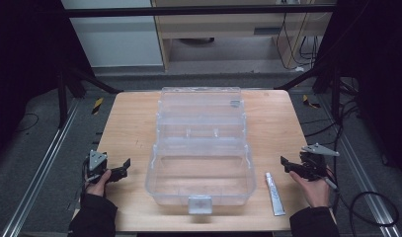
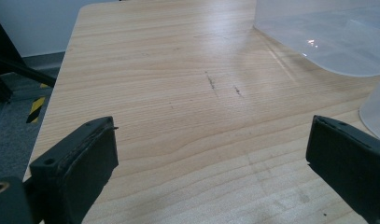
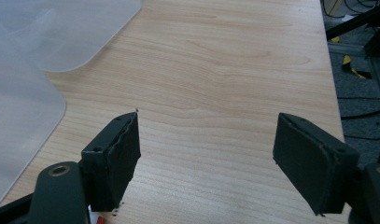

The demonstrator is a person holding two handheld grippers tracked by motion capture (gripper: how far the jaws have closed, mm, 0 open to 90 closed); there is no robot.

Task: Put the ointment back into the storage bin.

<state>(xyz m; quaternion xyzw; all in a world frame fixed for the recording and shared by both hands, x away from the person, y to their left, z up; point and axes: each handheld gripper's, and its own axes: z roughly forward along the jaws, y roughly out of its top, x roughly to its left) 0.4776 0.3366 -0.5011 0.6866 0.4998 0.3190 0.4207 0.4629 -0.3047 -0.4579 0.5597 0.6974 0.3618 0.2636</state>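
Centred on the pale wooden table [image 1: 134,128]: a clear plastic lidded box [image 1: 201,148], open, lid tipped back toward 12 o'clock, grey latch at 6. Just off its 4 o'clock corner, a small silver tube [image 1: 275,194], print too small to read. At 9 o'clock, left gripper [image 1: 120,167], jaws spread wide, empty. At 3 o'clock, right gripper [image 1: 290,166], likewise wide apart, gripping nothing. Fine dark scratches on the woodgrain.
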